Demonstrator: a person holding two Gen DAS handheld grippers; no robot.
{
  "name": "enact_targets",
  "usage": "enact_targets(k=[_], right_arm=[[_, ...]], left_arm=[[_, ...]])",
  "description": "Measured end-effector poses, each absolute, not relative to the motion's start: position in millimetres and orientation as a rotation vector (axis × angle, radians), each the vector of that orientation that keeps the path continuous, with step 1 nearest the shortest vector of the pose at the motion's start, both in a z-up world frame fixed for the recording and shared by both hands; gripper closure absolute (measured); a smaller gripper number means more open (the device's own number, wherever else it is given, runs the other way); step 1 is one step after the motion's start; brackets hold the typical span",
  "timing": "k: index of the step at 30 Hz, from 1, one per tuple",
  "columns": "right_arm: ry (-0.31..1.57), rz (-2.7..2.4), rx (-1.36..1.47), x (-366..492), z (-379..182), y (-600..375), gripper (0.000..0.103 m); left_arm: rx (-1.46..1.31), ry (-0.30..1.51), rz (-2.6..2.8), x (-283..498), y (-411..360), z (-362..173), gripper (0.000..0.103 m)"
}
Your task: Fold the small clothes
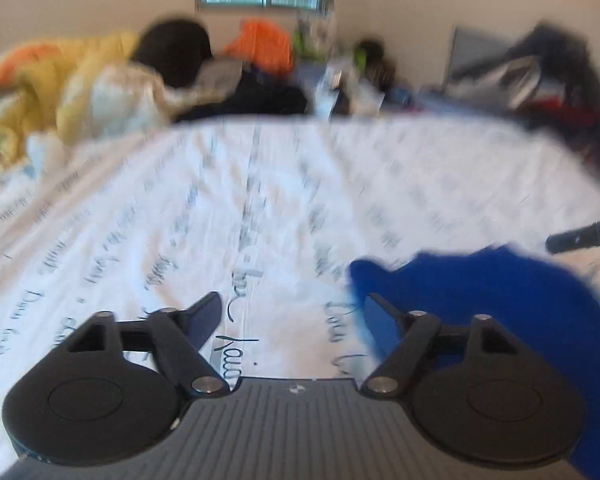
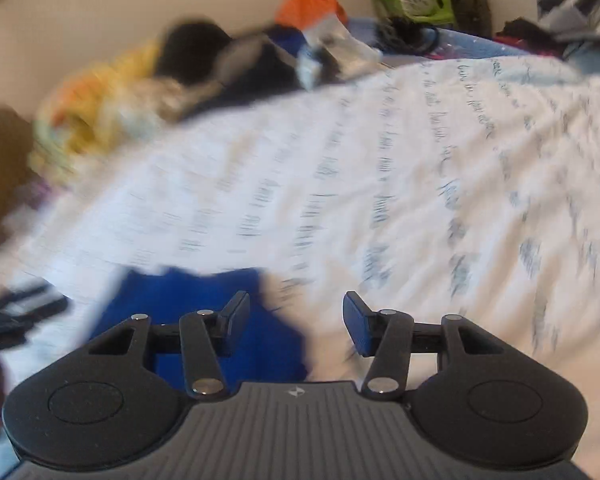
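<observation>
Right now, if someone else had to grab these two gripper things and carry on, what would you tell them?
Left gripper: open, nothing between its fingers, over the printed white sheet.
Right gripper: open, holding nothing.
The blue garment lies on the sheet between the two grippers, right of the left one and left of the right one. Neither gripper grips it.
Done: it looks partly bunched or folded; the blur hides how far.
Left: check the fold, finish it, then likely take the next piece from the pile of clothes at the far edge.
</observation>
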State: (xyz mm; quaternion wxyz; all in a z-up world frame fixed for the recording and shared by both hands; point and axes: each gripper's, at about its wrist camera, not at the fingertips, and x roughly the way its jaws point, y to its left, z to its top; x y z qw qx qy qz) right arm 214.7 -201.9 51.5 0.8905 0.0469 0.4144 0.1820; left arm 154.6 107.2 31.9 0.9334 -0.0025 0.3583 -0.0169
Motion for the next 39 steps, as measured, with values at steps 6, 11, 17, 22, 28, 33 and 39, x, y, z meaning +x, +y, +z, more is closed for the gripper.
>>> enact_targets(k=[6,11,17,22,28,33,39], right_arm=[[0.91,0.271,-0.09,274,15,-158,0.031],[0.886,0.221,-0.07,325,9,-145,0.008],[0.808,0.247,-0.031,265,53,-154,0.005],[0.781,0.455,0.152,127,71,-206,0.005],[0.745,0.509,0.089,29,67,-201,0.034],[0.764,0.693,0.056,23,67,-153,0.036],[0.82,0.653,0.043,38,46,-166,0.045]], left_arm=[[0.014,0.745,-0.021,206,115,0,0.009],[0.002,0.742,0.046,251,123,-7,0.0],[-0.142,0.685,0.011,181,141,19,0.025],[-0.202,0.612,-0.135,47,122,31,0.007],[0.011,0.538,-0.351,-32,47,38,0.024],[0.102,0.664,-0.433,-19,13,5,0.027],[0.107,0.652,-0.415,-23,13,-1,0.025]])
